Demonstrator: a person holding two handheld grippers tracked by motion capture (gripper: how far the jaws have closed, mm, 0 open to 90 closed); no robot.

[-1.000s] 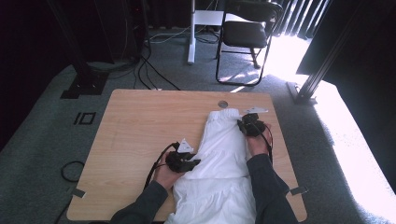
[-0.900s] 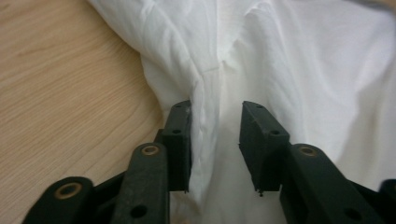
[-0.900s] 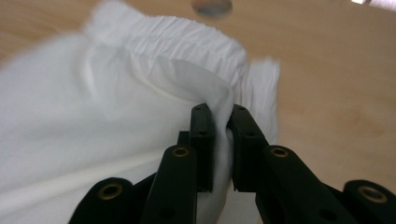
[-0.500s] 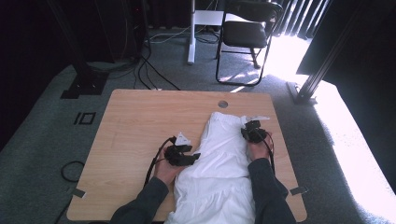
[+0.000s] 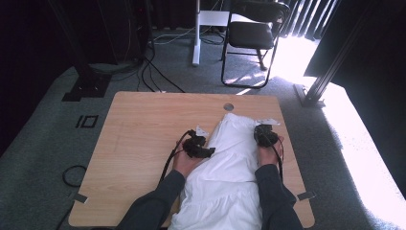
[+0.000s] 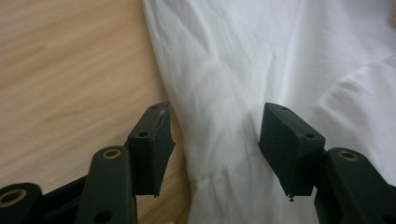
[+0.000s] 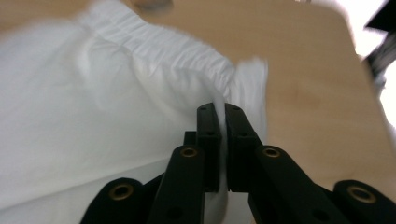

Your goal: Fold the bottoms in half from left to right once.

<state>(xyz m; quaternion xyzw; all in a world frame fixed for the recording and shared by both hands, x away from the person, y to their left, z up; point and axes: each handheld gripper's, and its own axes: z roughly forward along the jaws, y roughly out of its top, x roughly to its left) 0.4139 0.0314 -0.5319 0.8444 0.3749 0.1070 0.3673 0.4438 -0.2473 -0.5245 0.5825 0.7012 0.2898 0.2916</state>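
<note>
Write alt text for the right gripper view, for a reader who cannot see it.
The right gripper has its two black jaws pinched shut on a fold of a white garment, just below the garment's gathered, elasticated edge. The cloth lies on a light wooden table, which shows bare beyond the gathered edge.

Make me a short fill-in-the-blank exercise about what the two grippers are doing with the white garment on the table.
1. The right gripper is shut on the ____ edge of the white garment.
2. The left gripper has its jaws ____, and they have just been opening, with a fold of the cloth between them.
3. The garment lies on a ____ table.
4. Beyond the table stands a black ____.

Missing words: gathered; open; wooden; chair
</note>
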